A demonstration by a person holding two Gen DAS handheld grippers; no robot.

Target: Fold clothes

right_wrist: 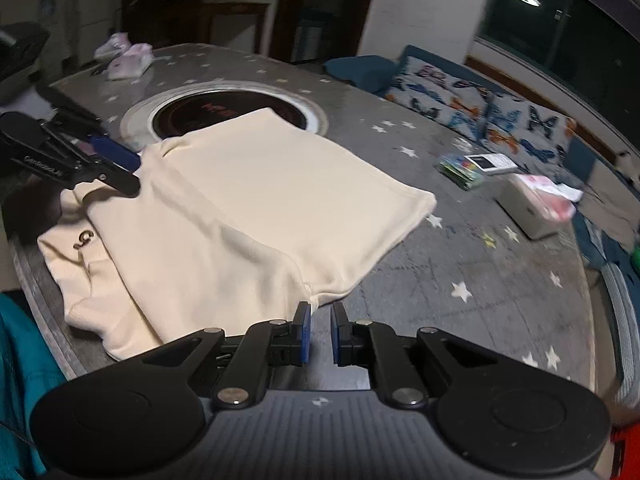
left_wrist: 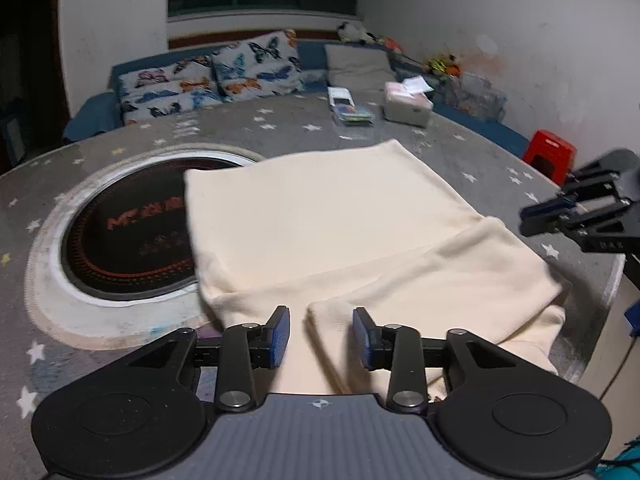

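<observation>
Cream knit garment [left_wrist: 332, 232], soft and folded into a thick rectangle, lies on a round table covered with a grey star-printed cloth [right_wrist: 480, 280]. Its far end overlaps the rim of a round black hotplate [left_wrist: 120, 240] sunk into the table's middle, and its near end reaches the table's near edge, where looser layers bunch. One fold already runs across it, so the folding looks partly done.

Left gripper [left_wrist: 321, 334], black with blue pads, hovers over the near edge of the garment. Its jaws stand apart with cloth lying below the gap, pressing on nothing; it appears released.

Right gripper [right_wrist: 320, 332] sits just off the garment's corner on the table's right side, above bare tablecloth. Its blue pads are nearly together with only a narrow slit between them and no cloth inside.

Both grippers seem to be clear of the fabric so the fold can settle flat.

Near the far edge of the table rest a white tissue box [left_wrist: 408, 106] and a small stack of colourful packets [left_wrist: 354, 116], well apart from the garment.
</observation>
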